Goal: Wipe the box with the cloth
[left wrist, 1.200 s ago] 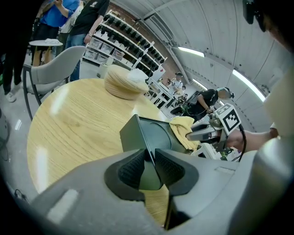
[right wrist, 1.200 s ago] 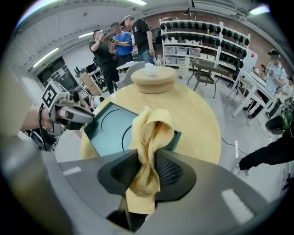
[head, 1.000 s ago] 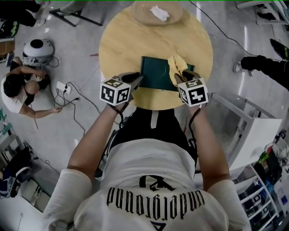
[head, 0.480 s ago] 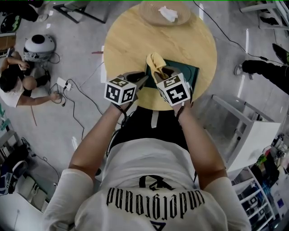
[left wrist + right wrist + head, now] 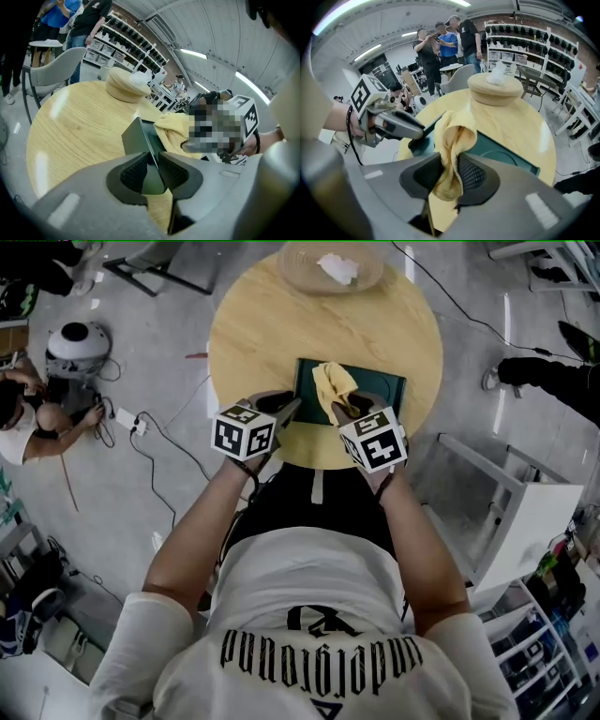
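Cloth (image 5: 330, 382) atop box (image 5: 382, 396) on table (image 5: 272, 329); bowl (image 5: 298, 274) behind, perhaps tissue (image 5: 336, 268) inside.

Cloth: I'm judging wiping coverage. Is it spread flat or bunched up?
Bunched. The yellow cloth hangs in a folded wad pinched in the right hand-held gripper, above the green box.

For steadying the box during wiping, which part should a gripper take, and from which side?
Probably its thin edge at the near-left corner, coming in low from the near left. The box lies flat and shallow, so only an edge fits between jaws. The left gripper clamps there, leaving the top free for the cloth.
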Available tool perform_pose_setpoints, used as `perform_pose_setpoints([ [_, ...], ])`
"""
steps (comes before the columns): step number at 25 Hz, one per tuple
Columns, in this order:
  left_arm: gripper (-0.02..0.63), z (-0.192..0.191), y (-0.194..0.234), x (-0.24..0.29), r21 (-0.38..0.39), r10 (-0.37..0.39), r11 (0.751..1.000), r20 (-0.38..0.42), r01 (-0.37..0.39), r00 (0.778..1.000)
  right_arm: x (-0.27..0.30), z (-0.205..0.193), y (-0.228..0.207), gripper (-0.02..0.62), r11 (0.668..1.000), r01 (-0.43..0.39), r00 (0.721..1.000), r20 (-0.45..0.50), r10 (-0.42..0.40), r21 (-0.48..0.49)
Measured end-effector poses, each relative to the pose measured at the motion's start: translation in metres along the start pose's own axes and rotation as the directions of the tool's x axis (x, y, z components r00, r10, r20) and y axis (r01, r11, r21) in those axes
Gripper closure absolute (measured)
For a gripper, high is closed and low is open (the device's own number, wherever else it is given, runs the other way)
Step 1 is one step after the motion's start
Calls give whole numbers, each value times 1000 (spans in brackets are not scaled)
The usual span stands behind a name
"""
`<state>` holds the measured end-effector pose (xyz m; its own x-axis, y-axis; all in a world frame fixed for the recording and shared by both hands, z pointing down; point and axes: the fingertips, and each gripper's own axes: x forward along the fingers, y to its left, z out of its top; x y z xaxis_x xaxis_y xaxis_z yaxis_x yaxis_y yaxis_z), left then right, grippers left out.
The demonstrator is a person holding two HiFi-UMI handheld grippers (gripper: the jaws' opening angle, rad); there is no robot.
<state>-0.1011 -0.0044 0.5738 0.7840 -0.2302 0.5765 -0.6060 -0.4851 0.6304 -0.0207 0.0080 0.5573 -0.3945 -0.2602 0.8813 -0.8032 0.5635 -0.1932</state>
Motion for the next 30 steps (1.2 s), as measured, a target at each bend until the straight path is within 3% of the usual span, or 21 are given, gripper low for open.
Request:
perform_pose_setpoints([
  [10, 518, 1, -3, 3, -1, 31, 1000, -13, -31, 999, -51, -70, -60, 492, 995, 75, 996, -42, -72, 59],
  [15, 518, 2, -9, 7, -12, 46, 999, -18, -46, 999, -80, -84, -93, 491, 992, 79, 997, -26, -77, 99],
  [19, 520, 3, -9, 12, -24, 67, 997, -15, -67, 998, -95, -92, -133, 492, 986, 130, 991, -22, -128, 103],
  [24, 522, 4, -10, 15, -37, 87, 995, -14, -88, 996, -77, -96, -172, 492, 989, 109, 994, -41, -106, 98],
  [30, 522, 5, -10, 15, -52, 99, 994, -18, -100, 995, -39, -88, -186, 492, 997, 45, 997, -63, -42, 60],
])
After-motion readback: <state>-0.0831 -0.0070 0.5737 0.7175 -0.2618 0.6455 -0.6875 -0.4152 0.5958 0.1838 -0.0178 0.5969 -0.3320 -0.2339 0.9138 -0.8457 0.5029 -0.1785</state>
